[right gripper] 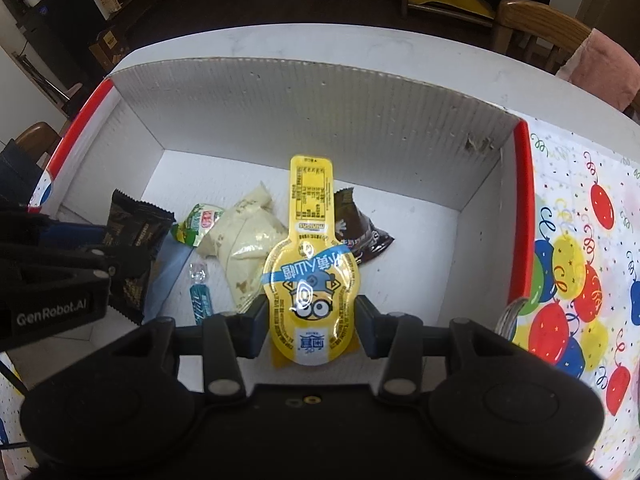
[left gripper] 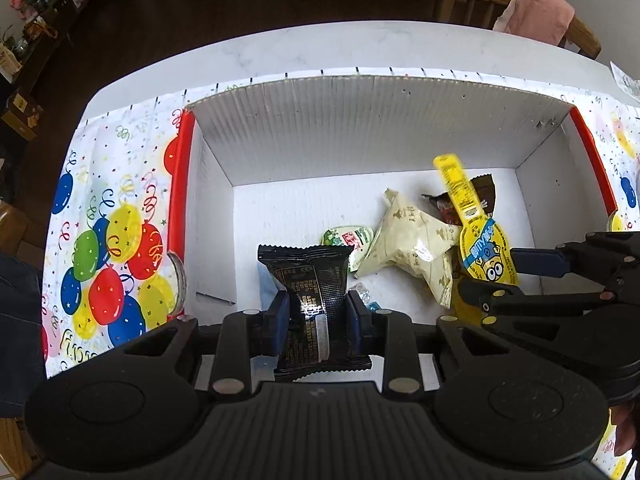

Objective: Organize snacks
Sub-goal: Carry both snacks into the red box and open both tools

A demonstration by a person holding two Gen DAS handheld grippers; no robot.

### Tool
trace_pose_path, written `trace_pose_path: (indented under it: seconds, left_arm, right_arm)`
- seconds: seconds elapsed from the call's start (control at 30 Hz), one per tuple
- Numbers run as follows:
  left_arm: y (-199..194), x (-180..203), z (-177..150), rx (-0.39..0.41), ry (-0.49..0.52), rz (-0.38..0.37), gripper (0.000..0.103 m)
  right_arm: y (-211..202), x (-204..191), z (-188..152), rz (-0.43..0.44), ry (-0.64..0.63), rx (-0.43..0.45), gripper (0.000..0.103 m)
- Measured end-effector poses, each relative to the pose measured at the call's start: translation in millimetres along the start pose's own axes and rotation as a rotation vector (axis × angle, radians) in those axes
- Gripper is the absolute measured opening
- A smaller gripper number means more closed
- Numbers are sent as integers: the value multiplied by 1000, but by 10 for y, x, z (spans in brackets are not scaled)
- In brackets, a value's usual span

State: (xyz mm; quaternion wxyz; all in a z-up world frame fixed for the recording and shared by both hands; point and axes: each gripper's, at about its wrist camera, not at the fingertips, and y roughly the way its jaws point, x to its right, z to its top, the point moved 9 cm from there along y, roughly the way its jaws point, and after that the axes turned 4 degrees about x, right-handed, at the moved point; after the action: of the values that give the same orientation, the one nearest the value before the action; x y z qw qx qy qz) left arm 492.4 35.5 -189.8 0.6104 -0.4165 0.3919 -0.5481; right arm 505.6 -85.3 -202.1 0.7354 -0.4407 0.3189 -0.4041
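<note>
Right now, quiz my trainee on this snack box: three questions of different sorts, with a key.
1. True or false: the left tongs are shut on the black packet.
2. Multiple choice: the right tongs hold A) the cream bag, B) the yellow pack, C) the brown wrapper.
3. Fill in: both held snacks hang over the white ____.

Key: 1 true; 2 B; 3 box.
</note>
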Motion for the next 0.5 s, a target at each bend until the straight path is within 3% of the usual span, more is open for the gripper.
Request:
trace_pose_path:
  seconds: [0.5]
  left_arm:
    - [-181,16,-28,47,-11,-24,30]
  right_arm:
    - [-302,16,6,27,40,70,50]
